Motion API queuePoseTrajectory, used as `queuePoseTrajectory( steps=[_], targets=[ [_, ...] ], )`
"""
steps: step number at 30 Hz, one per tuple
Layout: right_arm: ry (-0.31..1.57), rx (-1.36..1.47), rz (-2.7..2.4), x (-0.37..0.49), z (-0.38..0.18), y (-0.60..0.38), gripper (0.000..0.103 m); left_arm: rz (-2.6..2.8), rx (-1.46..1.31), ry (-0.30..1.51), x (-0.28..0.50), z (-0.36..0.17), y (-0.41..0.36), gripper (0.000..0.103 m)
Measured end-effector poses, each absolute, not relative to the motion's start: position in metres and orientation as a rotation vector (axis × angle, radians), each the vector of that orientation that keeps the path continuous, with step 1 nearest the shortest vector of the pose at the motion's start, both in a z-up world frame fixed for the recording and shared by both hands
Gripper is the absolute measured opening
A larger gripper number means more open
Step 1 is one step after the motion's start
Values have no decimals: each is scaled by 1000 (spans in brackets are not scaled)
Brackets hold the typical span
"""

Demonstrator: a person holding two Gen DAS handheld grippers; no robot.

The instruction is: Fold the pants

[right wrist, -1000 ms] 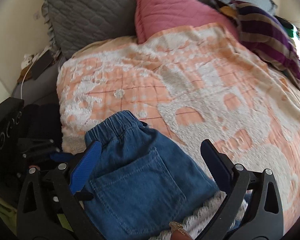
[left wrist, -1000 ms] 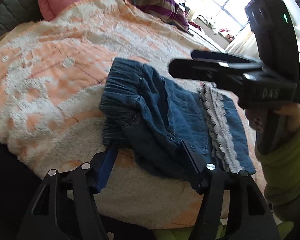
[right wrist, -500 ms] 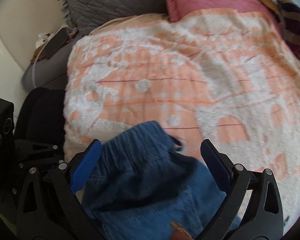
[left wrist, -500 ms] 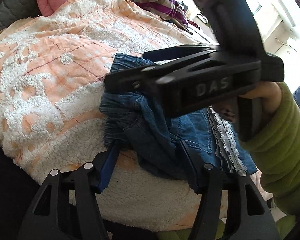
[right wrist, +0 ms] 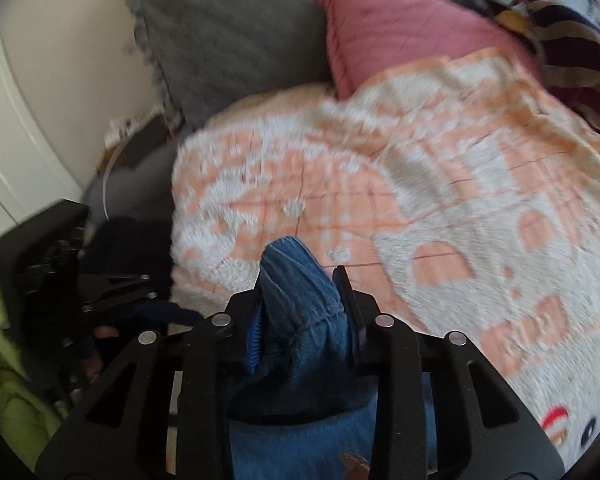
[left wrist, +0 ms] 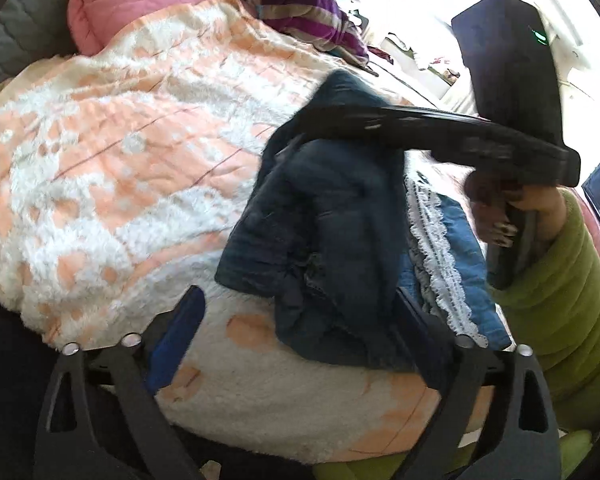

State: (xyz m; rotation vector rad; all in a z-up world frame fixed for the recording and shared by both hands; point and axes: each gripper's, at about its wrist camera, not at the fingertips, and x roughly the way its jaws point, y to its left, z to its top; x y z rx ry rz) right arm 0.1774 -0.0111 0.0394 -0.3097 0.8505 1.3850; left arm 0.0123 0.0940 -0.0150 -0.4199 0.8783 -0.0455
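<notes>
On the bed's orange-and-white blanket (left wrist: 112,168) lie the denim pants (left wrist: 324,240) — waistband bunched and lifted by the right tongs (right wrist: 302,304), whose jaws are closing with the fabric pinched between them. Left tongs (left wrist: 300,320) are opening wide — pants edge sits between them, pads not pressing. Lace-trimmed hems lie beside a green sleeve (left wrist: 560,280).

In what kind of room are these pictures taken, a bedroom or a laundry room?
Most likely a bedroom. The denim pants lie on a fluffy orange and white blanket spread over a bed, with a pink pillow and a grey quilted cushion at its head, and a bright window beside it.
</notes>
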Motion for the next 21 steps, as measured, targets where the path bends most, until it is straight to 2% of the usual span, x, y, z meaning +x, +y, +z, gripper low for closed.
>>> queuePoseTrajectory(
  steps=[5,10,17,21],
  targets=[
    [789,-214,1360,186,63,-65,24,-121,-410,887,32,-13,75,96],
    [740,-149,1314,191,75,-110,24,-348,-559,888,60,-9,47,95],
    [722,-89,1203,197,71,-169,27,-461,-395,877,69,16,-19,94],
    [735,-37,1093,201,56,-213,29,-567,-348,908,69,12,-46,94]
  ],
)
